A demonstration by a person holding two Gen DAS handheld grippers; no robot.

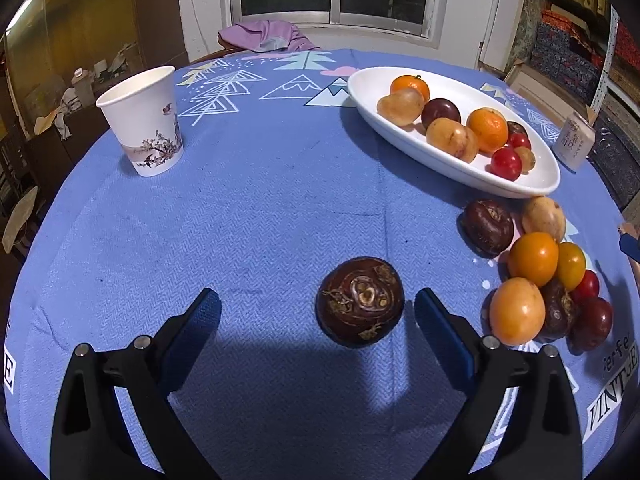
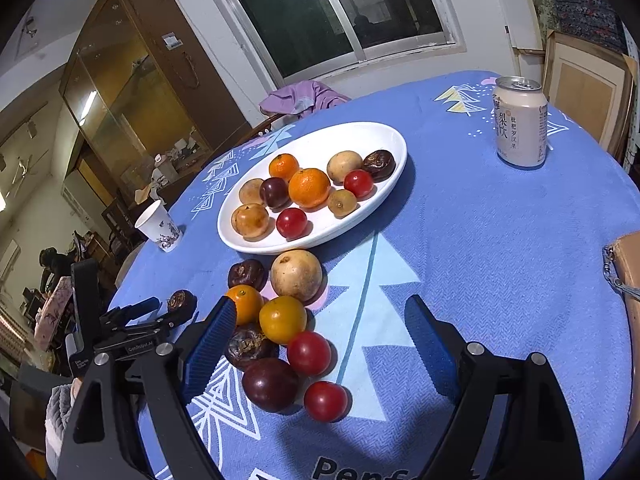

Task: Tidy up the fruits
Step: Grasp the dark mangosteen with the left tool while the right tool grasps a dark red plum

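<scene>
A white oval plate (image 1: 440, 160) (image 2: 236, 236) holds several fruits: oranges, tan fruits, dark plums and red tomatoes. A loose pile of fruit (image 1: 536, 280) (image 2: 280, 320) lies on the blue cloth in front of the plate. A dark brown water chestnut (image 1: 359, 301) lies alone on the cloth, between the open fingers of my left gripper (image 1: 318, 310), not touched. It also shows in the right wrist view (image 2: 182, 301) beside the left gripper (image 2: 150, 312). My right gripper (image 2: 320, 324) is open and empty, over the near end of the pile, above a red tomato (image 2: 309, 353).
A paper cup (image 1: 142, 120) (image 2: 159, 227) stands at the left of the table. A drink can (image 2: 519, 121) (image 1: 573, 140) stands at the far right. A brown box edge (image 2: 628, 280) lies at the right. A purple cloth (image 1: 264, 36) hangs on a chair behind.
</scene>
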